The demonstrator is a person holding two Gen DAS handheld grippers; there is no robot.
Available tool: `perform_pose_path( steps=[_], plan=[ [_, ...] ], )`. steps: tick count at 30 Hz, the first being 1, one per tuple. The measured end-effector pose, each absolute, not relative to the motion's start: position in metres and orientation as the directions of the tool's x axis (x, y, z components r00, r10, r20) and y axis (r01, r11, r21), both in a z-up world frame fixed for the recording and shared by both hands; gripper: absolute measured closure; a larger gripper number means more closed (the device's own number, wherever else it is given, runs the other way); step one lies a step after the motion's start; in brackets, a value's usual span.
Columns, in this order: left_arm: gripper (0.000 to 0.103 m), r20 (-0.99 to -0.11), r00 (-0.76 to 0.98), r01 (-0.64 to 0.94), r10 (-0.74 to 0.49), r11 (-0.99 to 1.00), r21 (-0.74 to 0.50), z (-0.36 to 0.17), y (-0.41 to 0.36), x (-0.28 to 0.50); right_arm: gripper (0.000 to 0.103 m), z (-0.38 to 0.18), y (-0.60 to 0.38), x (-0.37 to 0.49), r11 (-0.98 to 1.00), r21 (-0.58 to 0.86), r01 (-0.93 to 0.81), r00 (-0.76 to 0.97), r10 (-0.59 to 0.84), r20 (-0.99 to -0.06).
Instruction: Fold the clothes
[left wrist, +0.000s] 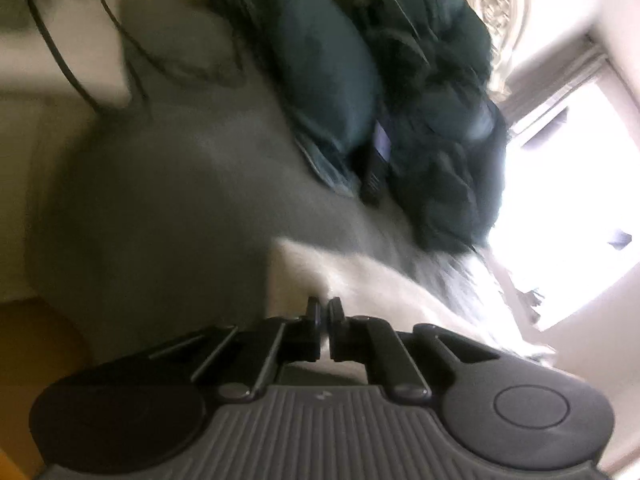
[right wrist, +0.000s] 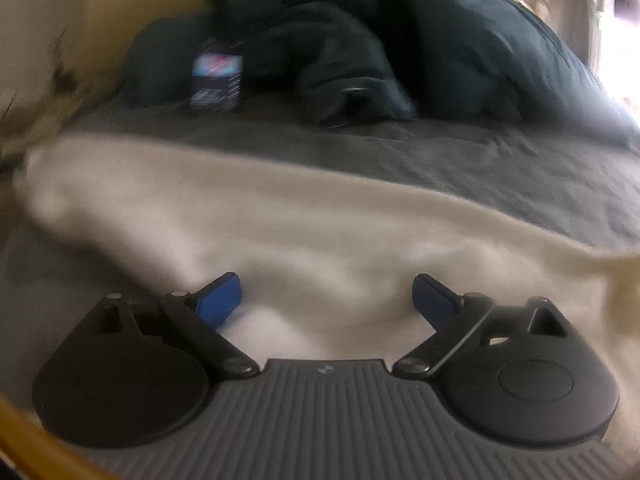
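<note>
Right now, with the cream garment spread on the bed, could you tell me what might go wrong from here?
1. The left gripper is shut above the cream garment; whether any cloth is pinched is too blurred to tell, so a lift might come up empty.
2. The right gripper is open over the cream garment, holding nothing, so a one-sided pull could skew the fold.
3. A small box and dark bedding lie beyond; swept cloth could knock the box.

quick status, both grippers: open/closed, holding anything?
Left gripper: closed; the white garment lies right at its tips, but a pinch on it cannot be told.
Right gripper: open, holding nothing, over the white garment.
</note>
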State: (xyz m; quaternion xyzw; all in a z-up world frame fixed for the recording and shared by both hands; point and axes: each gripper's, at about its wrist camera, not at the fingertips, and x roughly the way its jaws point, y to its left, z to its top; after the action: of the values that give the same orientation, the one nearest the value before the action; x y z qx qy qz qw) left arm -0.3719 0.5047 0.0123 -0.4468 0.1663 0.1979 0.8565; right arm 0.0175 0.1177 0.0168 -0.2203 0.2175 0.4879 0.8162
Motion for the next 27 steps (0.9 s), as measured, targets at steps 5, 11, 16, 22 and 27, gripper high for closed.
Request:
perform_pose_path(
  steps=[5, 11, 16, 22, 27],
  plan=[
    [0.099, -0.516, 0.810, -0.577, 0.278, 0.537, -0.615, 0.024, 0.511, -0.365, 0.011, 0.015, 0.111, 0.013, 0.379, -0.194, -0.905, 0.420, 0.716, -0.558],
    [0.101, -0.693, 0.645, -0.763, 0.321, 0.324, -0.560, -0.024, 0.518, -0.372, 0.011, 0.011, 0.114, 0.013, 0.364, -0.230, -0.903, 0.428, 0.706, -0.564],
    [0.100, -0.641, 0.609, -0.792, 0.466, 0.331, -0.512, -0.002, 0.491, -0.395, 0.011, 0.008, 0.113, 0.008, 0.368, -0.233, -0.900, 0.434, 0.711, -0.553],
    [0.082, -0.391, 0.798, -0.532, 0.459, 0.841, -0.100, 0.077, 0.374, -0.261, 0.011, 0.007, 0.112, 0.008, 0.375, -0.215, -0.902, 0.429, 0.719, -0.547],
    [0.085, -0.432, 0.860, -0.212, 0.272, 0.960, 0.182, 0.051, 0.288, -0.166, 0.010, 0.005, 0.112, 0.007, 0.386, -0.222, -0.895, 0.442, 0.712, -0.546]
  ],
)
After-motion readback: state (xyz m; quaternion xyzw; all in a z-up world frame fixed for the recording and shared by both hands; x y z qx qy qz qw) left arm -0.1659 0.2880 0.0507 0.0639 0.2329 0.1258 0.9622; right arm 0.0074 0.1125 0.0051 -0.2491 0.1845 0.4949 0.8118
